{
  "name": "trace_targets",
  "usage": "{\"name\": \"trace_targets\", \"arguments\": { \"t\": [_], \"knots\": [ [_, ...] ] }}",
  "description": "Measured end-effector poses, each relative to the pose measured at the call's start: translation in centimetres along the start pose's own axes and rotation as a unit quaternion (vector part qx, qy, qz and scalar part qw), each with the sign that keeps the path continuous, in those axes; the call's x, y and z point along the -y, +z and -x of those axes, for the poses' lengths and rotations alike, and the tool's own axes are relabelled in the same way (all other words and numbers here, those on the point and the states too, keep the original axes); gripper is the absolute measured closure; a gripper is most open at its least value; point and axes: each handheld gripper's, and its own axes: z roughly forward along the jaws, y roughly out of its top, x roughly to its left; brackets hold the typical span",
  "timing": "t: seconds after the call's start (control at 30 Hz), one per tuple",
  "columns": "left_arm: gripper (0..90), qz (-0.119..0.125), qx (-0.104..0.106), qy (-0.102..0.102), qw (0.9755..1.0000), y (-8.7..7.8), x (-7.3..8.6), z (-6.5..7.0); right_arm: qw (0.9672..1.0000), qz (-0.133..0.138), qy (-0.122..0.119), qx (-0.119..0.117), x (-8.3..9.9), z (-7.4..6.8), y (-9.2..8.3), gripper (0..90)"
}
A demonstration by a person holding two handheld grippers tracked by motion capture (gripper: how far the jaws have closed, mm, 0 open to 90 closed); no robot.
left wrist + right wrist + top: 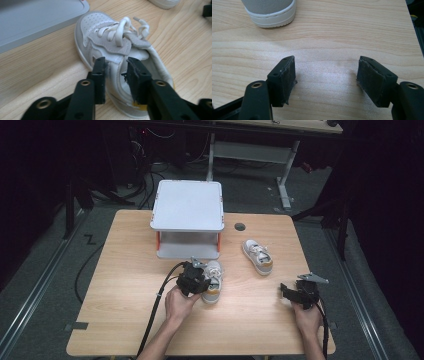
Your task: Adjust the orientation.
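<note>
**Left gripper clamped on the near shoe, right gripper idle and wide**

From the high view, your left hand (179, 301) holds the left gripper (196, 279) at the middle of the wooden table (120, 285), right against the near shoe (213, 281), a small white and grey sneaker lying just in front of the grey two-level stand (188, 205). A second shoe (258, 256) of the same kind lies to the right and a little farther off, apart from the first. Your right hand (306, 316) holds the right gripper (289, 291) near the right edge of the table, well apart from both shoes. A dark round hole (240, 226) sits in the tabletop to the right of the stand.

In the left gripper view, your jaws are closed on the side wall of the near shoe (117, 50) at its opening: one jaw presses the outside, the other sits inside the collar. The laces (125, 27) lie loose over the tongue, and the toe points away toward the base plate of the stand (37, 17). The shoe rests on the table.

In the right gripper view, your jaws stand wide apart above bare wood, holding nothing. The heel end of the second shoe (270, 11) shows at the far left, clear of both jaws.
</note>
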Motion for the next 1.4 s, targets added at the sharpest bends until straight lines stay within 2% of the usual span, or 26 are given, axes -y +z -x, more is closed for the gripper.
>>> {"name": "trace_targets", "arguments": {
  "t": [0.13, 0.17, 0.27, 0.43, 0.6, 0.67, 0.77, 0.87, 1.03, 1.13, 1.4],
  "knots": [
    [52.8, 0.007, 0.004, 0.002, 1.0, 0.0, 0.0, 0.2, 1.0, 0.0, 0.0, 0.0, 0.0, 0.0, 0.0, 31.0],
    [49.9, 0.014, 0.001, 0.007, 0.9999, -0.3, 0.0, 0.2, 1.0, 0.0, 0.0, 0.0, 0.0, 0.0, 0.0, 30.9],
    [44.2, 0.026, 0.002, 0.006, 0.9996, -0.6, 0.1, 0.1, 1.0, 0.0, 0.0, 0.0, 0.0, 0.0, 0.0, 30.9],
    [39.2, 0.061, 0.0, 0.005, 0.9981, -2.0, 0.3, -0.3, 1.0, -0.001, -0.002, -0.001, 0.0, 0.0, 0.0, 30.6],
    [37.9, 0.079, -0.001, -0.001, 0.9968, -2.9, 0.5, -0.7, 1.0, 0.0, -0.002, -0.002, 0.0, 0.0, 0.0, 30.5],
    [37.2, 0.086, -0.008, -0.005, 0.9963, -3.4, 0.6, -1.2, 1.0, 0.0, -0.003, -0.002, 0.0, 0.0, 0.0, 30.5],
    [37.2, 0.087, -0.02, -0.005, 0.996, -3.9, 0.9, -1.7, 1.0, -0.001, -0.005, -0.003, 0.0, -0.1, 0.0, 30.5],
    [37.5, 0.086, -0.022, -0.011, 0.996, -4.4, 1.3, -2.2, 1.0, -0.001, -0.005, -0.004, 0.0, -0.1, 0.0, 30.5],
    [37.8, 0.078, -0.015, -0.022, 0.9966, -5.0, 2.0, -3.1, 1.0, -0.001, -0.005, -0.004, 0.0, -0.1, 0.0, 30.5],
    [37.4, 0.066, -0.02, -0.021, 0.9974, -5.1, 2.2, -3.4, 1.0, -0.001, -0.005, -0.004, 0.0, -0.1, 0.0, 30.5],
    [35.8, 0.068, -0.023, -0.034, 0.9968, -5.5, 3.5, -4.3, 1.0, -0.001, -0.006, -0.004, 0.0, -0.1, 0.0, 30.4]
  ]
}}
